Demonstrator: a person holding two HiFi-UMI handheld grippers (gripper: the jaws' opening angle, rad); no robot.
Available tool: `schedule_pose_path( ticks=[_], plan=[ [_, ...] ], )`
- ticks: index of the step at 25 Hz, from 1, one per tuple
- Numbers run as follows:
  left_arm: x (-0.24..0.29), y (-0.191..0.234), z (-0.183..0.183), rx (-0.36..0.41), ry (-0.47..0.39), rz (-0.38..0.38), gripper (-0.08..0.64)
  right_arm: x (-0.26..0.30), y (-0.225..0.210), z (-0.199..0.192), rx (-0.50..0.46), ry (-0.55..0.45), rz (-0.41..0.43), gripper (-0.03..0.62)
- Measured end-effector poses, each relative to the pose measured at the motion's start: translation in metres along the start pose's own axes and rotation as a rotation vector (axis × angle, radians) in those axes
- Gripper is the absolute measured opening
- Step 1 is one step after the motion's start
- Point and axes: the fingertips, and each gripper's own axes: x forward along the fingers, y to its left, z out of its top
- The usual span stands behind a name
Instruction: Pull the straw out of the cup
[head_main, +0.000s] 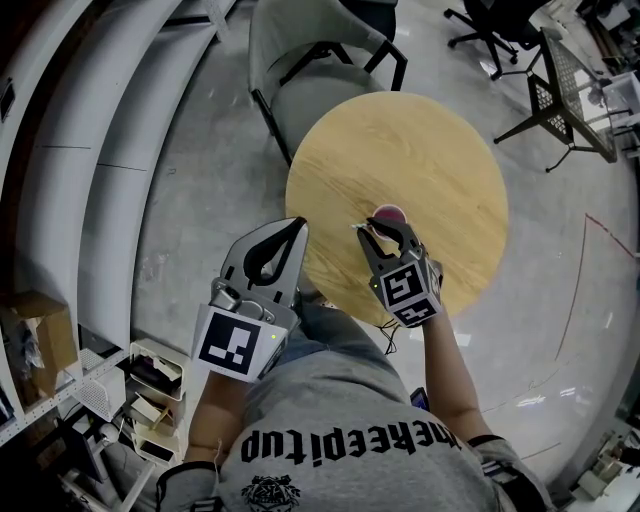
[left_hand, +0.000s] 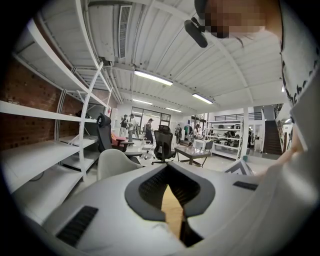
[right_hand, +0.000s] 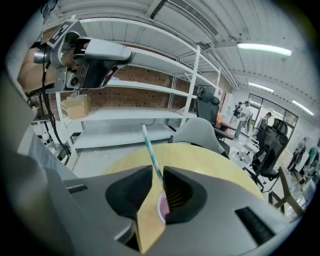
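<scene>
the left gripper (head_main: 296, 228) hangs at the left edge of the single round table (head_main: 420, 140). its fingers (left_hand: 150, 189) meet tip to tip with nothing between them, clear of the cup. to its right, the right gripper (head_main: 385, 230) has its fingers (right_hand: 131, 192) pinched on the one straw (right_hand: 151, 155), which slants up and to the left from between the pads. the one pink cup (head_main: 389, 213) stands on the table just past those fingertips, under the straw. i cannot tell whether the straw's lower end sits inside it. two grippers, one straw, one cup.
</scene>
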Motion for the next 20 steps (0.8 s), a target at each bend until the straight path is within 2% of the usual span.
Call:
schedule_pose_path(
  ticks=[9, 20],
  plan=[
    [-0.001, 0.005, -0.001, -0.001, -0.002, 0.001, 0.025, 0.002, -0.008, 0.000, -0.037, 0.012, -0.065, 0.050],
    [0.000, 0.004, 0.000, 0.006, -0.002, -0.019, 0.025, -0.006, -0.015, 0.007, -0.012, -0.017, -0.111, 0.047]
  ],
)
